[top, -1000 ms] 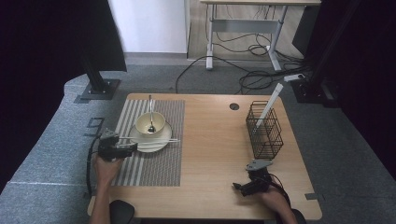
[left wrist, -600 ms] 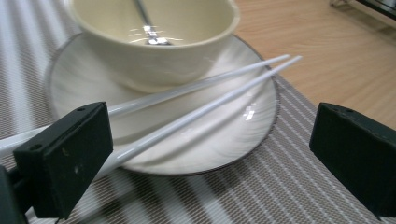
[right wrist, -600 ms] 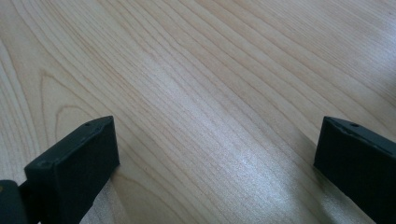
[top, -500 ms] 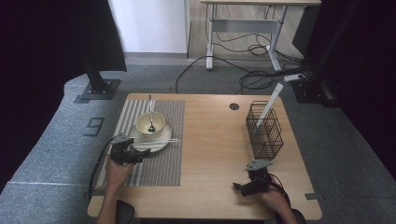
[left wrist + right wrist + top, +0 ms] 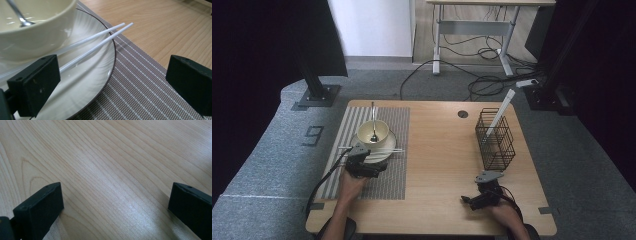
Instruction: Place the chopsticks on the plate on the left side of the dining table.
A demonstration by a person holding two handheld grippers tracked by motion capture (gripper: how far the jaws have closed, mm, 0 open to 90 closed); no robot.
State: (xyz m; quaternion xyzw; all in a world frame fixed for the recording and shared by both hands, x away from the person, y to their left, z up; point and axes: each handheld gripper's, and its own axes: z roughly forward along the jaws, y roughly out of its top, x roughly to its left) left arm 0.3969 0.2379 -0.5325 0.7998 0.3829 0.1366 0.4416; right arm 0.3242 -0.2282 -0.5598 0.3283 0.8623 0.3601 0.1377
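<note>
Left gripper [image 5: 110, 82] at the plate's near edge

Its jaws gape wide over the plate [image 5: 95, 75] rim; two white chopsticks [image 5: 100, 45] lie across the plate beside the bowl [image 5: 37, 32]. Right gripper [image 5: 477, 200], jaws apart, rests near the table's [image 5: 437, 150] near right corner.

- The high view looks forward and down over the whole table [image 5: 447, 150].
- The left gripper view sits low, close to the plate [image 5: 95, 82], shared with the high view.
- The right gripper view faces bare tabletop, very near.
</note>
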